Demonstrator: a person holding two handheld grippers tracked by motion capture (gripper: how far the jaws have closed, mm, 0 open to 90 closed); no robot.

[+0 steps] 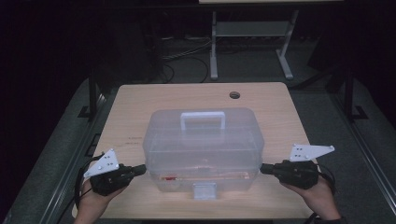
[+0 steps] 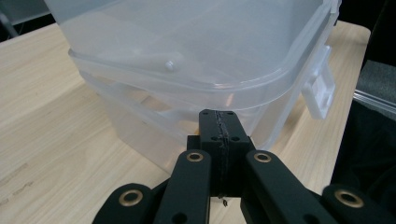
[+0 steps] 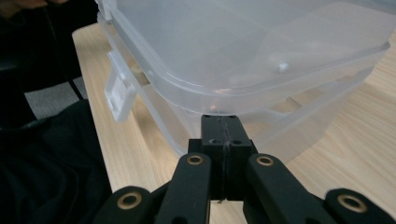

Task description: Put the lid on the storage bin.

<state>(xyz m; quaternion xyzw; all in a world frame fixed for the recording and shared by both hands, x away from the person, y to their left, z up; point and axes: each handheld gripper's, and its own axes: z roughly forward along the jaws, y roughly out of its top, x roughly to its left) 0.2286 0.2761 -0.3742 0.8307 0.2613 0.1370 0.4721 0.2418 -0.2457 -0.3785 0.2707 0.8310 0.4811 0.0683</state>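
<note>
A clear, frosted plastic box (image 1: 203,144) with a whitish handle (image 1: 203,119) and latch (image 1: 205,190) sits on the pale wood-grain table (image 1: 140,100), flanked by black grippers with grey plates.

table (image 1: 140,100): light wood, cable hole | on it: clear plastic box (image 1: 203,154)

clear lidded plastic box (image 1: 203,149), seemingly latched, mid-table.

The room was dark; a light wooden table (image 1: 140,100) stood on grey floor (image 1: 355,154); behind it, a white-legged desk (image 1: 214,51); cables (image 1: 187,58) trailed beneath.
</note>
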